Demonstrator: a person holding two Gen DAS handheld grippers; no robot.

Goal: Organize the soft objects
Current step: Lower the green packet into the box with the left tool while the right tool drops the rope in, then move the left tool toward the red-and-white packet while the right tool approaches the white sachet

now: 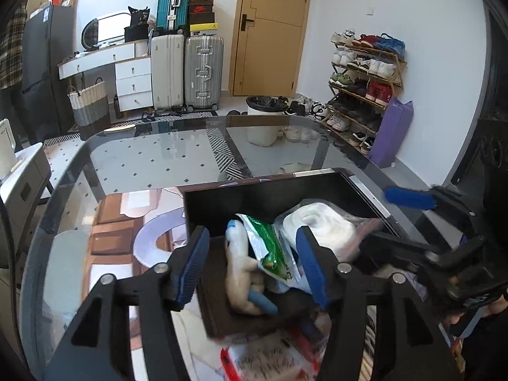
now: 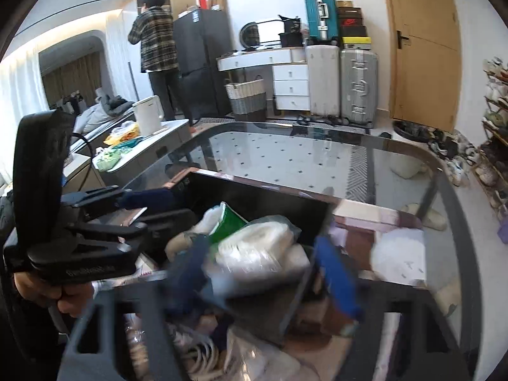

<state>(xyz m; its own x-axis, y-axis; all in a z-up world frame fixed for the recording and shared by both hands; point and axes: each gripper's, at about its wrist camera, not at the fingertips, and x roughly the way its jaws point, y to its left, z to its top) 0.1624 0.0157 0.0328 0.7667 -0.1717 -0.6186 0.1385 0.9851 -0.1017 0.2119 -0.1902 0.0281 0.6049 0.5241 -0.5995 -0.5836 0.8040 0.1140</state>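
- Left gripper (image 1: 254,263): jaws spread wide, empty, above black box (image 1: 285,190).
- Right gripper (image 2: 263,273): jaws apart, blurred, empty.
- Inside box: plush toy (image 1: 241,273), green packet (image 1: 270,247), white bundle (image 1: 320,225).

**Box at the near end of the worktop**

The box (image 1: 317,190) sits on the worktop (image 1: 152,158), at its near end. Inside the box, the stuffed toy (image 1: 241,273) lies toward the left, the snack packet (image 1: 270,247) leans just right of it and touches it, and the bagged roll (image 1: 320,228) lies right of the packet, against the box's right wall. More bagged things (image 2: 254,358) are piled in front of the box. Beyond the far edge of the worktop stand the bin (image 1: 265,117), the suitcases (image 1: 187,70) left of it, and the shoe rack (image 1: 365,82) right of it.
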